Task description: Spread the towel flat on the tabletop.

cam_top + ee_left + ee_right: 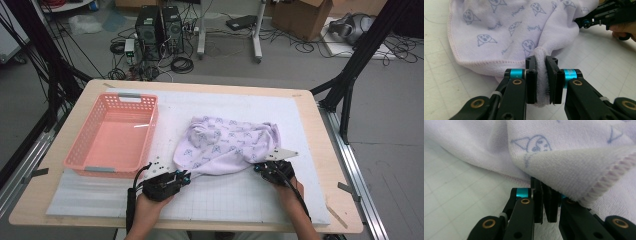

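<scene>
A: Surface entry. What is lying under the work?

B: A white gridded mat (280, 195) is covering the wooden table (320, 130); cables and computer towers (160, 30) are sitting on the floor beyond. A pink basket (112, 135) is standing on the mat's left part, just beside the cloth.

A: And the cloth against your tongs?

B: The lilac printed towel (227, 145) is lying bunched mid-mat. My left gripper (541, 75) is pinching a folded hem at the towel's near-left corner; the fabric is bulging up between the pads. My right gripper (546, 202) is sitting at the near-right corner, jaws clamped together. A stitched edge is draping over them, and I cannot tell for sure whether cloth is caught between the pads.

A: Edges and room?

B: The towel's left edge is lying close to the basket wall. Bare mat is stretching to the right of the towel and along the near side by my hands; the far strip behind the towel is also lying free.
</scene>
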The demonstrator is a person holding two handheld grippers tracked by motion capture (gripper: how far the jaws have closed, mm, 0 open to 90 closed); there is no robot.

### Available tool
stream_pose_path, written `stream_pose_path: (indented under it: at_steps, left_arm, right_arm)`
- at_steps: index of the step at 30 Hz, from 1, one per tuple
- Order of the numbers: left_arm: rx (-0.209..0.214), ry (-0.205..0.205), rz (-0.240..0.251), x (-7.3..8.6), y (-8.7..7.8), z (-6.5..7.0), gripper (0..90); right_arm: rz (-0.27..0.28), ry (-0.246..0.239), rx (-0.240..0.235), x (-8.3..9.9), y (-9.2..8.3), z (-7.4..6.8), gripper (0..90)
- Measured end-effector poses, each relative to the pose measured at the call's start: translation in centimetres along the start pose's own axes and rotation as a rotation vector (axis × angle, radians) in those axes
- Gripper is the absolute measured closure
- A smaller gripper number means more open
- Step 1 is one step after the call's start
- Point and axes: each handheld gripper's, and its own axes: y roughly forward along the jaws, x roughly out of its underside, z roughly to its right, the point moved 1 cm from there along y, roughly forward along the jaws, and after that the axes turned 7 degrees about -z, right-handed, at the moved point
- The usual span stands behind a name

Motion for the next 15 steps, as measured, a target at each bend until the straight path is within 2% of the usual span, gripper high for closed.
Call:
stream_pose_path:
  at_steps: [4,8,11,15]
  left_arm:
    - [0.006,-0.004,0.005,0.1,-0.3,0.0,79.1]
    - [0.025,-0.001,0.002,0.3,-0.5,0.3,78.6]
    - [0.030,0.006,-0.009,0.6,-0.7,0.7,78.3]
    - [0.034,-0.013,-0.032,1.3,-1.0,1.2,76.6]
  right_arm:
    - [-0.015,0.030,-0.049,0.6,-0.9,0.2,88.0]
    - [-0.011,0.047,-0.108,2.2,-3.2,-0.2,87.9]
    - [-0.001,0.058,-0.115,3.5,-5.3,-0.6,87.9]
    - [-0.004,0.071,-0.112,5.3,-7.2,-1.3,87.8]
